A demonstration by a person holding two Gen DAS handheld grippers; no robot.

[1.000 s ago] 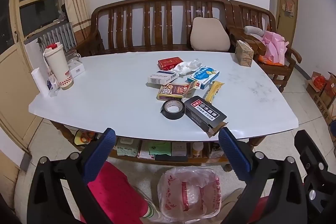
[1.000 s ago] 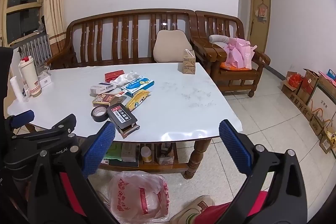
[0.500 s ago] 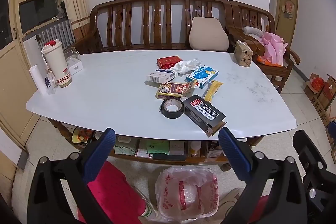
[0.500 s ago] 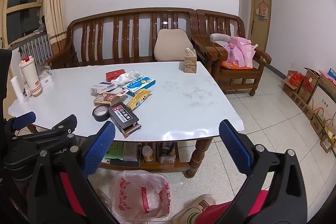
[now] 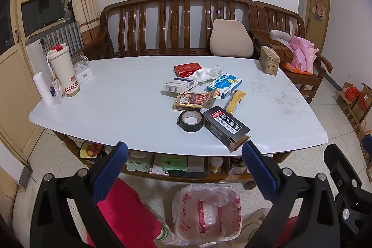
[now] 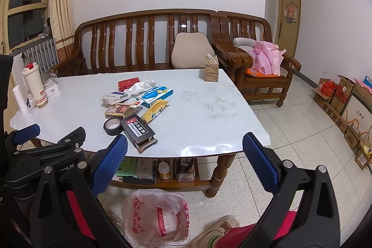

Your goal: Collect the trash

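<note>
Both grippers hover level in front of the bench (image 5: 116, 108), off its near edge: the left gripper (image 5: 184, 163) and the right gripper (image 6: 184, 155) each have jaws spread wide and hold nothing. On the floor below them a plastic bag (image 5: 207, 213) stands open, seemingly with only crumpled plastic inside. The trash lies mid-bench: a black box (image 5: 225, 126) overhanging the near edge, a tape roll (image 5: 191, 120) touching it, a yellow wrapper (image 5: 236, 101), small boxes and a tissue (image 5: 207, 72). The bench's left and right parts are bare.
</note>
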